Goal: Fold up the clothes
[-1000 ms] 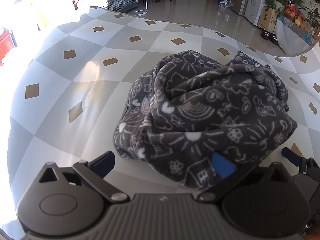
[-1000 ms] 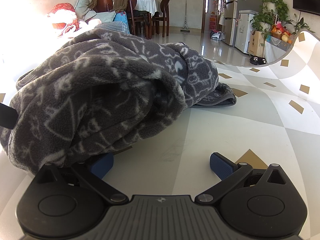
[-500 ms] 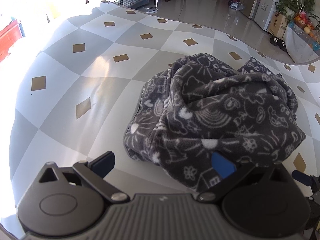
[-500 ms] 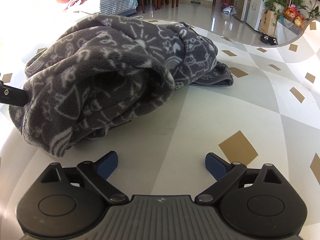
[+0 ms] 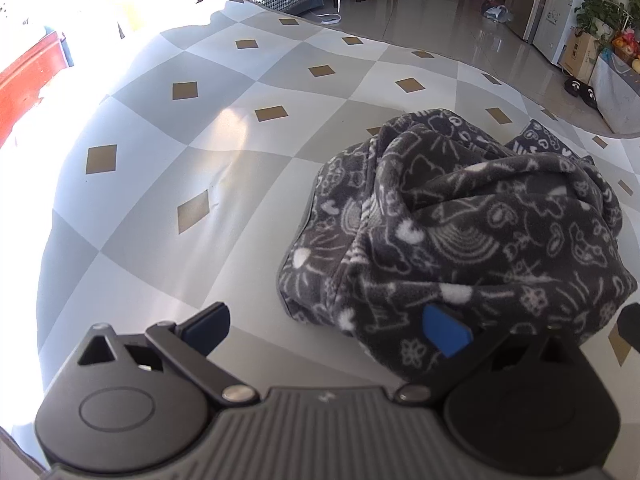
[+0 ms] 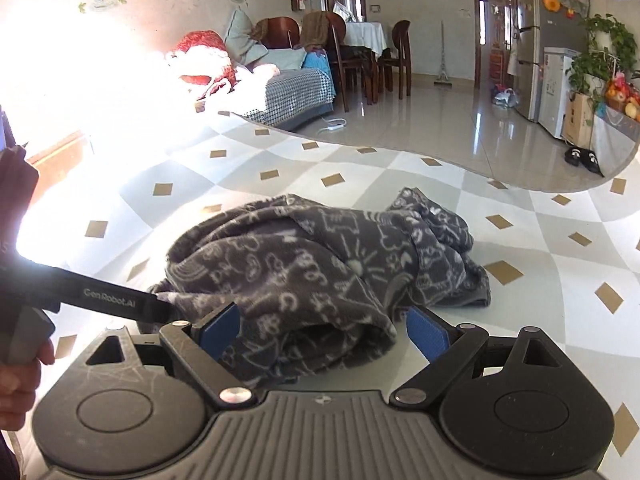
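left fingers [image 5: 326, 330] wide open, right pad over bunched grey fleece [image 5: 460, 232] | right fingers [image 6: 322, 334] open, just narrowed a bit, gripping nothing | checkered table [image 5: 200, 140]

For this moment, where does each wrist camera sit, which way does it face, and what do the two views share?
Left wrist: on the left gripper, angled steeply down at the crumpled dark grey printed fleece garment on the diamond-patterned table cover; jaws open.
Right wrist: on the right gripper, looking shallower across the garment into the room; jaws open; the left gripper and a hand show.
Shared: garment, cover.
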The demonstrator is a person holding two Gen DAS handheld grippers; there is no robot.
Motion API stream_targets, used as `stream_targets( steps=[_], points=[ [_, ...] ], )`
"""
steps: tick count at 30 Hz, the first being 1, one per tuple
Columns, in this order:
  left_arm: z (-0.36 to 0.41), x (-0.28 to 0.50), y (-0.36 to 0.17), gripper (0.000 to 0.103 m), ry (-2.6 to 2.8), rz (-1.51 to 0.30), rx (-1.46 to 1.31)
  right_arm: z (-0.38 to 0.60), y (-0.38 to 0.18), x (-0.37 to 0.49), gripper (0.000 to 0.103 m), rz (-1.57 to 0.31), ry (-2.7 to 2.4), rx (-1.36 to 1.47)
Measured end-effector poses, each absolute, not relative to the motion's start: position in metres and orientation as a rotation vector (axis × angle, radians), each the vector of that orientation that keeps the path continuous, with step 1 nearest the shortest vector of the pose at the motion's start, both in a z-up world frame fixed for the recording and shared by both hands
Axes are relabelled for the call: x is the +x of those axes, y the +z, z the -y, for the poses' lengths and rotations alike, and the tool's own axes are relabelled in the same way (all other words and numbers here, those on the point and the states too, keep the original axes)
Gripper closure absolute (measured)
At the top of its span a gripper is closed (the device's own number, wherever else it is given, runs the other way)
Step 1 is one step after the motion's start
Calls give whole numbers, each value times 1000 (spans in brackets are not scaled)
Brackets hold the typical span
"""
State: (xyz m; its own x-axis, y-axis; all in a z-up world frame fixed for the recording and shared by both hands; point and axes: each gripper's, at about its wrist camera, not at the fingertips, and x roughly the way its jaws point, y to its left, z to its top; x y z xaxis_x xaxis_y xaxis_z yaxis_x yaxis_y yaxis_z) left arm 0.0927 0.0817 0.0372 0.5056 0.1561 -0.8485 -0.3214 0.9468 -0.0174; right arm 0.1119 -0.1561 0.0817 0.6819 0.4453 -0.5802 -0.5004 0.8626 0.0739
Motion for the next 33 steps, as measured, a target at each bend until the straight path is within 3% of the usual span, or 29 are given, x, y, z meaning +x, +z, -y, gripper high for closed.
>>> stream_targets(
  steps=[22, 23, 24, 28, 33],
  points=[
    [-83, 94, 29, 0, 295, -1036, -163, 129, 43, 147, 14, -751, 465, -62],
    [-84, 94, 28, 0, 299, -1040, -169, 128, 41, 147, 16, -761, 468, -70],
    [-86, 94, 28, 0, 304, -1045, -179, 128, 39, 147, 27, -772, 471, -79],
    [-91, 93, 27, 0, 319, -1047, -195, 132, 34, 147, 45, -808, 506, -48],
    [-90, 93, 29, 0, 305, -1035, -184, 136, 32, 143, 57, -829, 535, -58]
  ],
)
